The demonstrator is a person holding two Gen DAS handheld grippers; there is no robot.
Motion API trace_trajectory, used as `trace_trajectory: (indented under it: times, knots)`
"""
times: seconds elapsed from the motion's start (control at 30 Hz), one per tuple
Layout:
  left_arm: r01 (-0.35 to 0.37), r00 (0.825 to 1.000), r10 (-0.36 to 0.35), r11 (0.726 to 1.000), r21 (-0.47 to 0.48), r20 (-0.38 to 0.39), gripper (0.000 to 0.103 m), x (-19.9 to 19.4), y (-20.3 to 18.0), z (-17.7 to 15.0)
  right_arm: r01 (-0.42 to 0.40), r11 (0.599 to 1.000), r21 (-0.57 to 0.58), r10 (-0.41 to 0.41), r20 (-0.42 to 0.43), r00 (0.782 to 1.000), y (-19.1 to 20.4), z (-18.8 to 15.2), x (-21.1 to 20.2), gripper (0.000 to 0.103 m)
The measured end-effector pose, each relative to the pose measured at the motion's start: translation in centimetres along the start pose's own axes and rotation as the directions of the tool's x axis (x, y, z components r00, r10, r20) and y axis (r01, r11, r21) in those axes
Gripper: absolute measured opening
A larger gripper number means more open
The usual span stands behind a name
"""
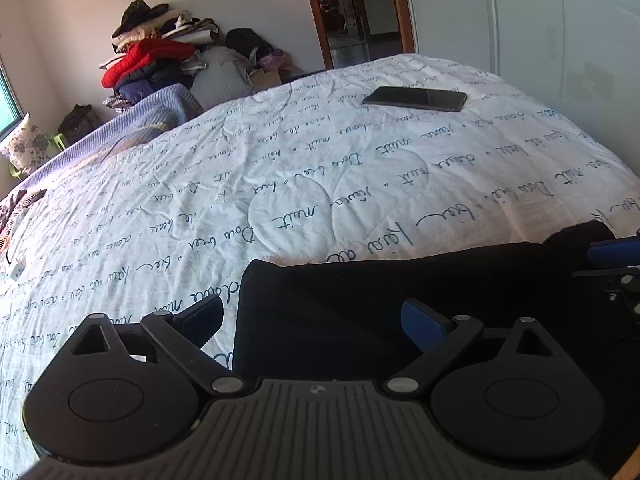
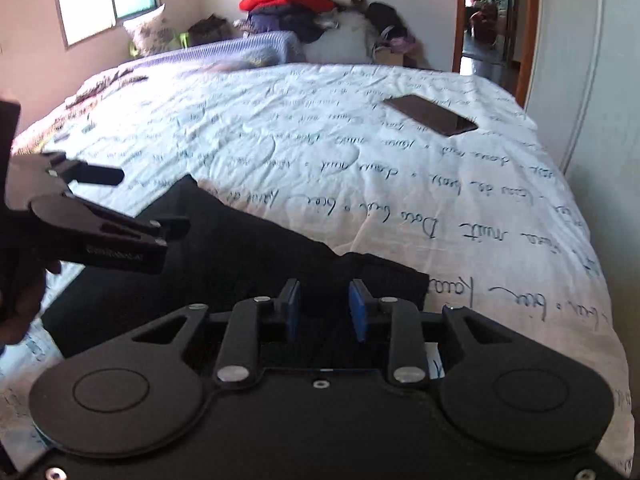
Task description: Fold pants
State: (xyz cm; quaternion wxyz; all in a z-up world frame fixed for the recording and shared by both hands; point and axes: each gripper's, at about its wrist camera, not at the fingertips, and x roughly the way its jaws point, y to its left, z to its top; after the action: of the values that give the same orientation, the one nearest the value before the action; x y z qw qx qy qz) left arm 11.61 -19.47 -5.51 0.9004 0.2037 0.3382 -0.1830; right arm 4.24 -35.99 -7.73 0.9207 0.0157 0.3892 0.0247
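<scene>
Black pants (image 1: pixel 360 300) lie in a folded bundle on the near part of the white, script-printed quilt (image 1: pixel 280 168). My left gripper (image 1: pixel 316 320) is wide open over the bundle's left end, one finger over the quilt and the other over the cloth. In the right wrist view the pants (image 2: pixel 240 248) run from the left to under my right gripper (image 2: pixel 325 312). Its blue pads stand a little apart above the cloth's right end, and I see nothing pinched between them. The left gripper (image 2: pixel 140 200) shows there at the left, open, with a hand (image 2: pixel 20 308) behind it.
A dark phone (image 1: pixel 416 99) lies on the quilt's far right. A heap of clothes (image 1: pixel 156 56) and a blue blanket (image 1: pixel 132 124) sit beyond the bed's far side. A doorway (image 2: pixel 488 20) opens at the back right, and the quilt (image 2: pixel 580 280) drops off at the right.
</scene>
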Motion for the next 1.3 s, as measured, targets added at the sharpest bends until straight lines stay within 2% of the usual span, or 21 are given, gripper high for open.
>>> trace_trajectory:
  times: [0.07, 0.17, 0.23, 0.3, 0.33, 0.4, 0.47, 0.5, 0.57, 0.63, 0.7, 0.77, 0.83, 0.9, 0.97, 1.03, 1.1, 1.17, 1.3]
  knots:
    - [-0.018, 0.998, 0.018, 1.0, -0.001, -0.054, 0.099, 2.7, 0.4, 0.3, 0.006, 1.0, 0.014, -0.006, -0.017, 1.0, -0.6, 0.5, 1.6, 0.03]
    - [-0.004, 0.995, -0.002, 0.998, -0.062, -0.095, 0.099, 4.7, 1.9, 0.5, 0.009, 0.998, 0.054, -0.009, 0.006, 1.0, -0.6, 0.9, 0.7, 0.03]
    - [0.023, 0.997, -0.032, 0.992, -0.121, -0.074, 0.095, 3.5, 3.3, 0.3, 0.011, 1.0, 0.01, -0.011, 0.036, 0.999, 0.7, 0.7, -1.0, 0.03]
    - [0.017, 0.999, -0.022, 0.991, -0.133, -0.037, 0.096, 1.7, 3.9, -0.4, -0.025, 0.999, -0.044, 0.026, 0.02, 0.999, 1.8, 0.6, -1.4, 0.03]
    - [0.014, 0.999, -0.018, 0.99, -0.138, -0.027, 0.096, 0.9, 4.1, -0.8, -0.04, 0.998, -0.058, 0.04, 0.002, 0.999, 2.0, 0.6, -1.0, 0.03]
    - [0.03, 0.999, -0.032, 0.989, -0.146, -0.012, 0.096, -0.8, 4.4, -2.0, -0.011, 0.997, -0.082, 0.009, -0.034, 0.999, 1.9, 0.7, 0.6, 0.03]
    - [0.042, 0.999, -0.044, 0.989, -0.144, -0.011, 0.096, -2.3, 4.6, -3.3, -0.005, 0.999, -0.039, 0.003, -0.058, 0.998, 1.2, 1.2, 1.9, 0.03]
    - [0.042, 0.999, -0.043, 0.989, -0.142, -0.005, 0.096, -3.2, 4.8, -4.2, -0.004, 1.0, -0.027, 0.002, -0.051, 0.999, 1.3, 1.6, 1.6, 0.03]
    - [0.043, 0.999, -0.04, 0.99, -0.135, 0.025, 0.096, -4.7, 5.0, -5.6, 0.0, 0.997, -0.075, 0.001, 0.006, 1.0, 3.1, 2.7, 0.5, 0.03]
    - [0.045, 0.998, -0.04, 0.991, -0.122, 0.038, 0.097, -5.8, 4.8, -6.7, -0.061, 0.991, -0.119, 0.065, 0.031, 0.997, 5.4, 4.0, 0.5, 0.03]
    - [0.049, 0.999, -0.046, 0.993, -0.111, 0.024, 0.097, -6.0, 4.2, -7.3, -0.125, 0.979, -0.161, 0.129, 0.018, 0.991, 7.9, 5.2, 2.0, 0.03]
    - [0.062, 0.998, -0.061, 0.994, -0.091, 0.007, 0.097, -5.7, 3.6, -8.0, -0.164, 0.965, -0.203, 0.161, -0.028, 0.986, 10.3, 6.4, 4.9, 0.03]
    - [0.042, 0.999, -0.043, 0.996, -0.076, -0.011, 0.099, -5.2, 3.2, -8.8, -0.208, 0.952, -0.223, 0.193, -0.088, 0.977, 12.0, 7.3, 7.9, 0.03]
    - [0.041, 0.999, -0.041, 0.995, -0.085, 0.007, 0.099, -5.1, 3.3, -9.4, -0.182, 0.949, -0.256, 0.156, -0.118, 0.981, 13.4, 7.8, 10.4, 0.029]
    - [0.035, 0.999, -0.034, 0.996, -0.085, 0.003, 0.099, -5.4, 3.6, -9.3, -0.165, 0.956, -0.241, 0.14, -0.121, 0.983, 13.7, 8.6, 11.6, 0.029]
    - [0.038, 0.999, -0.036, 0.995, -0.097, 0.022, 0.098, -6.1, 4.2, -9.1, -0.156, 0.959, -0.234, 0.137, -0.099, 0.986, 13.8, 9.3, 10.7, 0.03]
    - [0.052, 0.998, -0.048, 0.992, -0.117, 0.041, 0.098, -6.5, 4.8, -8.8, -0.181, 0.951, -0.252, 0.168, -0.071, 0.983, 14.3, 9.5, 9.3, 0.03]
    - [0.066, 0.998, -0.062, 0.989, -0.132, 0.028, 0.098, -6.1, 5.1, -8.5, -0.203, 0.942, -0.266, 0.188, -0.082, 0.979, 15.0, 9.5, 9.3, 0.029]
    - [0.079, 0.996, -0.083, 0.983, -0.164, -0.019, 0.096, -5.0, 5.0, -8.3, -0.161, 0.942, -0.295, 0.128, -0.127, 0.984, 16.0, 9.0, 12.5, 0.029]
